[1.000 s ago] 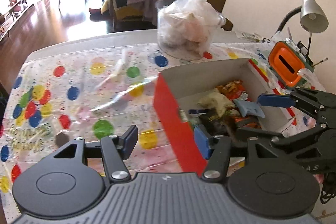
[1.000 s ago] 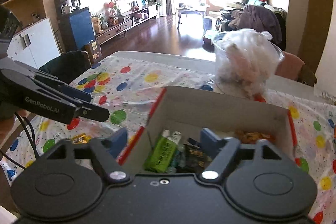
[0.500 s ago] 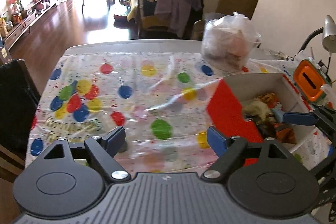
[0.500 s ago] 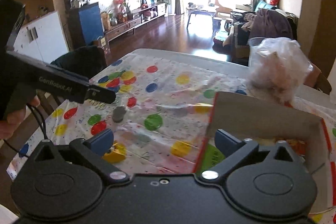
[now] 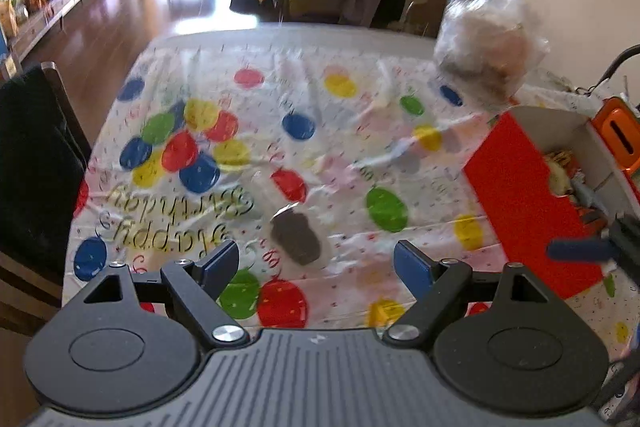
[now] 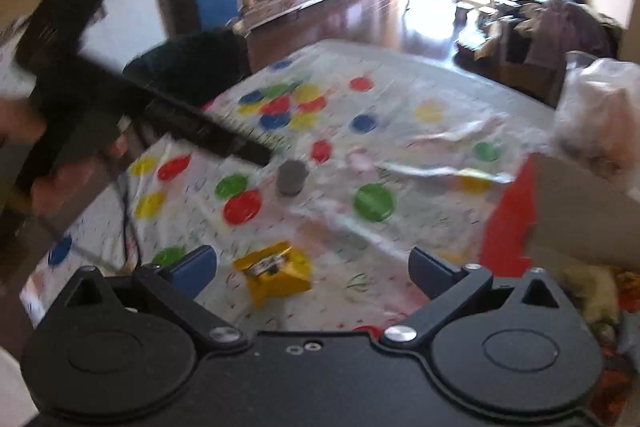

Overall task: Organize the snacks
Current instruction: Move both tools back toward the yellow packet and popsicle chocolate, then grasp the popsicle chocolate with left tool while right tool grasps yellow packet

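Left hand (image 6: 60, 163): wrapped round the black handle at the far left of the right wrist view, blurred.
Left gripper (image 5: 316, 263): jaws well apart, nothing between the pads; hangs over the tablecloth.
Grey snack (image 5: 296, 239): dark, cupcake-shaped, flat on the cloth just ahead of the left gripper's blue pads (image 5: 218, 263).
Yellow snack packet (image 6: 276, 273): on the cloth, between the right gripper's fingers in view but untouched.
Right gripper (image 6: 312, 267): spread wide, empty.
Tablecloth (image 5: 340, 131): white with coloured dots and birthday lettering.
Red box (image 5: 520, 199): open-topped, right side of table, snack packets inside.
Plastic bag (image 5: 488, 47): crumpled, clear, behind the box.
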